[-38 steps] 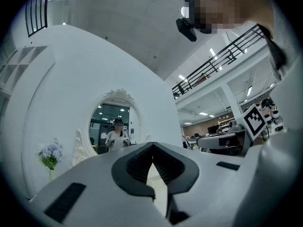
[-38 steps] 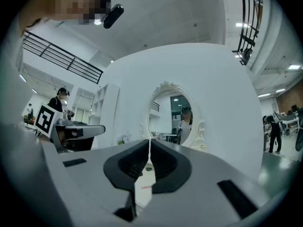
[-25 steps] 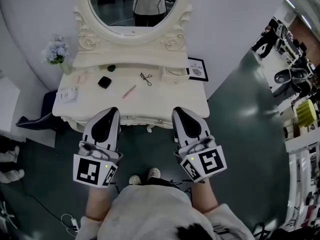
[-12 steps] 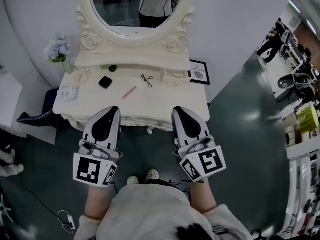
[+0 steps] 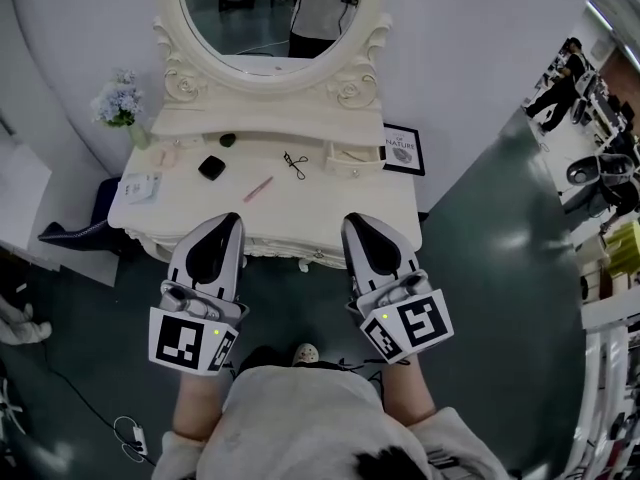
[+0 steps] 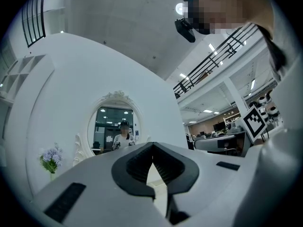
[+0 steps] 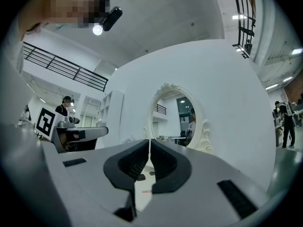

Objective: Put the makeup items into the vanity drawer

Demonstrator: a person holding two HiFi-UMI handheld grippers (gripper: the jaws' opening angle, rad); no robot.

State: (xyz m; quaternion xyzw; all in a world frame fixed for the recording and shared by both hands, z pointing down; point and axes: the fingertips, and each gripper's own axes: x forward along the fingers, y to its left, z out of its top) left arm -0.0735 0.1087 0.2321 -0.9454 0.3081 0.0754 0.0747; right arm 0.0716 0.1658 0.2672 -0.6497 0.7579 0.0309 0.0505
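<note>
The person held both grippers low in front of the vanity (image 5: 330, 213), short of its front edge and touching nothing. The left gripper (image 5: 224, 219) had its jaws together at the tips with nothing between them, and its own view showed only a small gap behind the meeting tips. The right gripper (image 5: 356, 219) had its jaws drawn together as well, a thin slit between the pads, and it was empty.

The makeup items all lay on the surface, well apart from both grippers. A black compact (image 5: 211, 167) sat left of centre, with a small dark item (image 5: 228, 139) behind it near the raised back ledge. A pink pencil (image 5: 258, 187) lay at a slant near the middle, and an eyelash curler (image 5: 294, 160) lay just beyond it to the right. A pale pink item (image 5: 165, 155) sat towards the left end, and a flat packet (image 5: 138, 187) lay near the left front corner. What looked like a small drawer (image 5: 352, 155) stood pulled out at the right of the back ledge; its contents could not be made out.

A bunch of pale blue flowers (image 5: 118, 103) stood at the back left corner. An oval mirror (image 5: 270, 13) rose behind the ledge. A framed picture (image 5: 403, 150) leaned by the wall just to the right.
</note>
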